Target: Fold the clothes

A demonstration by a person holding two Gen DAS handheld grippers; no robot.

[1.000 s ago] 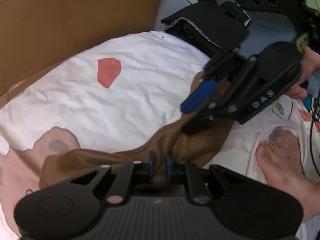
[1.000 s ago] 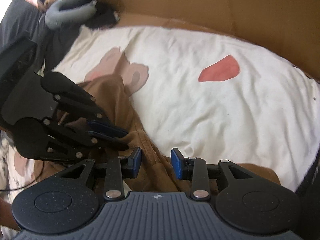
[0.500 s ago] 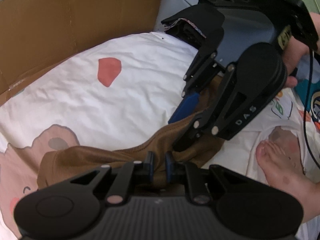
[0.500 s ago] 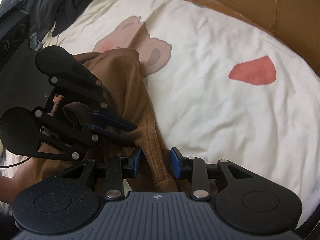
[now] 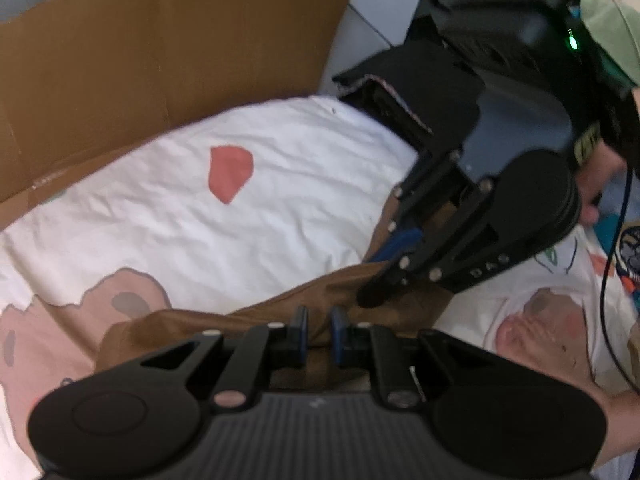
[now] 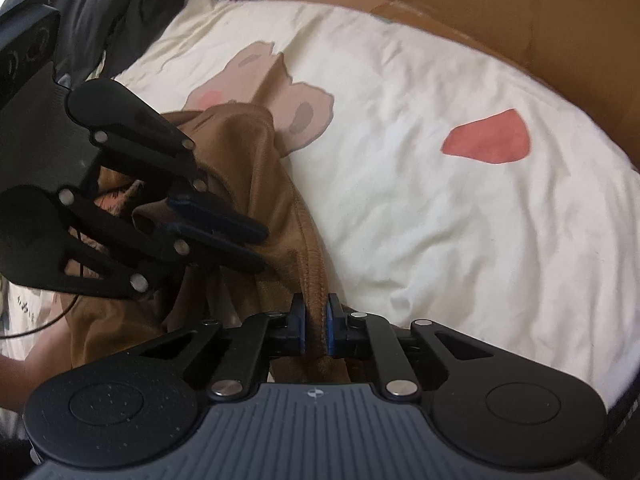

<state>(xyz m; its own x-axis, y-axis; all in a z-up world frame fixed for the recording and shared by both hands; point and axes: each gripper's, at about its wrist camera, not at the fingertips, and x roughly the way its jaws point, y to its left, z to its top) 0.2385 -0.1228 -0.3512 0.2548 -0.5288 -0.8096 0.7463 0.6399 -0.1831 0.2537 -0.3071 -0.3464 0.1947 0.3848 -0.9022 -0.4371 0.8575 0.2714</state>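
brown garment is bunched on the white printed sheet of the bed, near its lower left edge in my right wrist view, running as a long ridge toward both claws. right claw is clamped on a thick stitched hem of it, pads pressed against the fabric on both sides, cloth filling the whole gap. left claw has its jaws drawn narrow with brown fabric between the blue pads; from the left wrist cam it reads as pinching the garment's edge. in the right wrist view i see the left claw coming in from the left, fingers nearly together and buried in a fold of the garment. in the left wrist view the right claw sits above and to the right, tips down into the same brown cloth.

sheet carries a red patch and a pink-brown bear print; the garment partly covers the bear. cardboard wall stands along the far side of the bed, touching the sheet's edge. dark folded clothes lie at the far corner past the sheet. a bare foot rests on the bedding at right in the left wrist view, just beside the left claw body. view is a bit motion-blurred on the left cam.
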